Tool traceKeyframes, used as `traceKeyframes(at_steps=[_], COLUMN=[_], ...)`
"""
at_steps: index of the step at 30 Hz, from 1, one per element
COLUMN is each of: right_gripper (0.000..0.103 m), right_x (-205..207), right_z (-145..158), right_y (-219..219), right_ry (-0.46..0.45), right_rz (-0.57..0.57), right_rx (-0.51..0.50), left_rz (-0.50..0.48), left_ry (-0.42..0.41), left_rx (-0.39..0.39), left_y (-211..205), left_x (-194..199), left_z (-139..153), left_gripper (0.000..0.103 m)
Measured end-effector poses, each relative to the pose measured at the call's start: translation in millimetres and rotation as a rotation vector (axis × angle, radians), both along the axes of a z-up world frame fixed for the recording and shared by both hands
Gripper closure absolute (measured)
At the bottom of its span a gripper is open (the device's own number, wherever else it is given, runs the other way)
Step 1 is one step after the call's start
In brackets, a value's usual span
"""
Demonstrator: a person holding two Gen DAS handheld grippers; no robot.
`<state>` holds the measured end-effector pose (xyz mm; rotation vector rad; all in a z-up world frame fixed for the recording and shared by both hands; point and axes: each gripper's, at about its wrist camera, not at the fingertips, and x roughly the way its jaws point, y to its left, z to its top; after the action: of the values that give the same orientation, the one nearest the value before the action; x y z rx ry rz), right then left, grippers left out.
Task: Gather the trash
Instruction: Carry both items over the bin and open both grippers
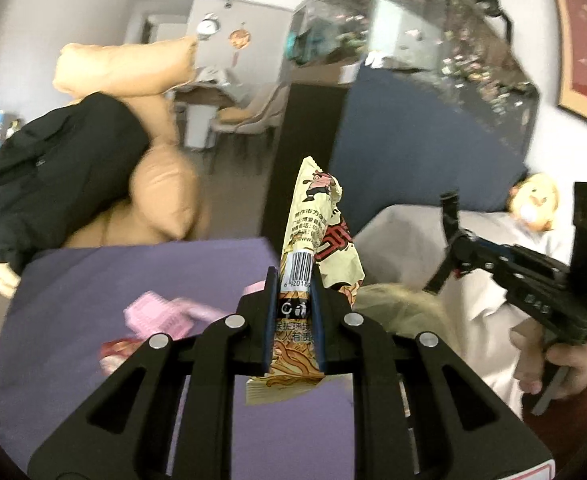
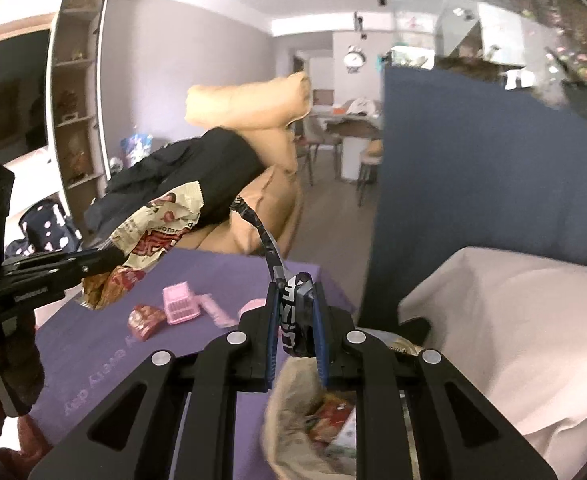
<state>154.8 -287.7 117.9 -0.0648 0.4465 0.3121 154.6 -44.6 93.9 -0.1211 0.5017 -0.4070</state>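
Cream printed snack wrapper [image 1: 313,248] pinched upright in left gripper [image 1: 295,280] above purple cloth-covered table [image 1: 113,280]; dark foil wrapper [image 2: 295,312] clamped in right gripper [image 2: 295,292]; pink plastic basket [image 2: 179,304], red packet [image 2: 145,320] lying on table

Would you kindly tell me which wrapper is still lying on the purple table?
The small red wrapper beside the pink item; the cream wrapper and dark wrapper are each clamped in a hand-held gripper.

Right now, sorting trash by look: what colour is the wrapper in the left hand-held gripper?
Cream crinkly snack wrapper, red-and-black print; left wrist view.
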Motion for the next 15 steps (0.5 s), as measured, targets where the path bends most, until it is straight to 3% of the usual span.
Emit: traceKeyframes(at_steps=[6,15], right_gripper=[0.087,0.087], right_x=[-7,-4], right_z=[12,-5], right_y=[-42,-93], right_ry=[-0.045,-0.040], right_rz=[-0.063,-0.122], right_rx=[0.004,0.044], left_rz=[-0.097,-0.186], left_ry=[0.019,0.146], left_rx=[-0.034,-0.011], left_y=[-53,-116], left_x=[10,38], left_z=[-3,-38], left_gripper=[0.089,0.089])
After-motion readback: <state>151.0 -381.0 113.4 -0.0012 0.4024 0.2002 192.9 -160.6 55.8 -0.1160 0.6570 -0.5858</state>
